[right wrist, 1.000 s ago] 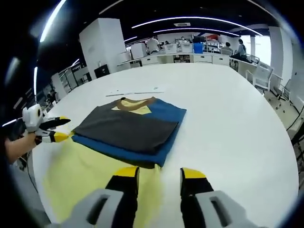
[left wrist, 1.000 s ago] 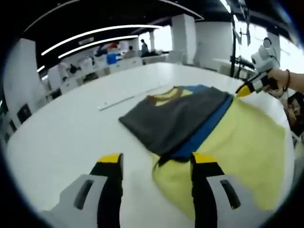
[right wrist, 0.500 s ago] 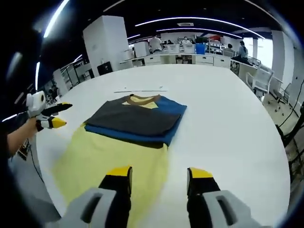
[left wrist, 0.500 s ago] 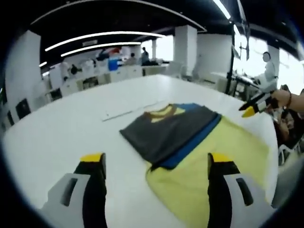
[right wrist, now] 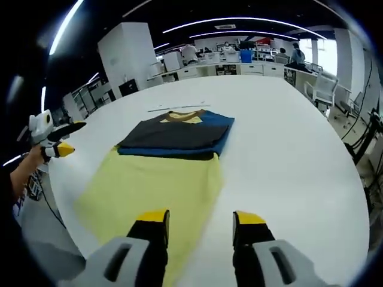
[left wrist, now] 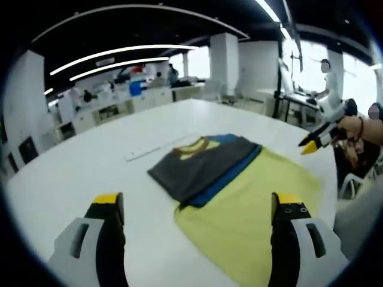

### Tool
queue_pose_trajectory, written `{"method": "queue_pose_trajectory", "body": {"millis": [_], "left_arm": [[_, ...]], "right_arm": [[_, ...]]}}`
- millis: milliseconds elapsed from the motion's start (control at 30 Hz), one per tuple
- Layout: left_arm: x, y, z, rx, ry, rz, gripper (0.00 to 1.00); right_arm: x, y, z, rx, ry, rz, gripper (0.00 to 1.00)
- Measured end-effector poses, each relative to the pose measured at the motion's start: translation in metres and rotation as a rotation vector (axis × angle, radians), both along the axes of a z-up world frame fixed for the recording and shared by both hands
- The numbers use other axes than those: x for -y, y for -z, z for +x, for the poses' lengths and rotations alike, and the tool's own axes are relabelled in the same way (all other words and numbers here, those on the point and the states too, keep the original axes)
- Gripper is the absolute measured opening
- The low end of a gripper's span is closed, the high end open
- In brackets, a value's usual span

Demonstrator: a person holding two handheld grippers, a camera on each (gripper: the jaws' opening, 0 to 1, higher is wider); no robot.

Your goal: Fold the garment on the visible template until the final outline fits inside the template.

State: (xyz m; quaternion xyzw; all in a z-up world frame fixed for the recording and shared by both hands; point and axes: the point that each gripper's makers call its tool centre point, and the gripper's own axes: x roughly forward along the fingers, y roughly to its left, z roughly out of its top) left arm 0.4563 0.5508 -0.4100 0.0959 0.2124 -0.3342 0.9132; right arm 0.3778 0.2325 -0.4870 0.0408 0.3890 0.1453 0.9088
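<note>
Garment (left wrist: 203,168), folded into a compact dark-grey and blue stack with a brown collar and a yellow patch at the neck, lies on the far end of a pale yellow template (left wrist: 245,206) spread flat across a white table (left wrist: 78,173). In the right gripper view the same stack (right wrist: 176,134) covers the far end of the yellow sheet (right wrist: 152,191), its blue layer showing along the near edge and the right side; the outline appears to stay inside the sheet's width, though I cannot be sure at the far edge (the collar hides the sheet's end there).

My left gripper (left wrist: 194,206) hangs above the table with its yellow-tipped jaws spread wide, one over bare tabletop and one over the template, gripping nothing. My right gripper (right wrist: 198,218) also hovers clear, its jaws parted with a narrower gap, empty, low over the near end of the sheet. From the left gripper view the right gripper (left wrist: 320,137) sits well off past the template's far corner, held in a hand (left wrist: 359,127) with a band at the wrist. From the right gripper view the left gripper (right wrist: 54,140) is beside the table's left edge.

A thin white strip (right wrist: 178,108) lies on the table just beyond the collar.
</note>
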Motion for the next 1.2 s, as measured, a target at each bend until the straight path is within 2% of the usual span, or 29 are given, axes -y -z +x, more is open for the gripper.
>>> {"method": "queue_pose_trajectory", "body": {"millis": [67, 167, 333, 500, 567, 633, 767, 800, 900, 1000, 1200], "left_arm": [[0.003, -0.002, -0.01, -0.02, 0.018, -0.005, 0.99], [0.001, -0.005, -0.019, -0.014, 0.023, 0.023, 0.99], [0.001, -0.011, -0.033, -0.014, 0.025, 0.002, 0.99], [-0.002, -0.008, -0.047, -0.01, 0.024, 0.033, 0.99], [-0.002, -0.005, -0.052, -0.018, 0.022, 0.019, 0.99], [-0.004, 0.003, -0.059, -0.051, 0.01, 0.03, 0.99], [-0.003, 0.004, -0.066, -0.064, -0.012, -0.031, 0.97], [-0.005, 0.004, -0.068, -0.058, -0.013, -0.03, 0.94], [-0.005, 0.001, -0.071, -0.048, -0.029, -0.051, 0.95], [-0.006, 0.001, -0.075, -0.038, -0.03, -0.032, 0.91], [-0.009, 0.006, -0.084, -0.037, -0.038, 0.002, 0.91]], "right_arm": [[-0.001, 0.001, -0.008, -0.004, 0.003, 0.004, 0.39], [-0.003, 0.004, -0.02, -0.011, 0.014, 0.023, 0.39], [-0.005, 0.01, -0.034, -0.024, 0.042, 0.046, 0.37], [-0.014, 0.015, -0.046, -0.033, 0.052, 0.064, 0.36], [-0.019, 0.018, -0.051, -0.044, 0.047, 0.064, 0.35], [-0.021, 0.021, -0.055, -0.045, 0.045, 0.059, 0.34], [-0.021, 0.028, -0.061, -0.062, 0.063, 0.051, 0.29], [-0.021, 0.029, -0.062, -0.069, 0.068, 0.052, 0.28], [-0.021, 0.035, -0.066, -0.091, 0.082, 0.05, 0.26], [-0.023, 0.045, -0.071, -0.122, 0.09, 0.042, 0.24], [-0.03, 0.048, -0.071, -0.12, 0.105, 0.04, 0.15]]}}
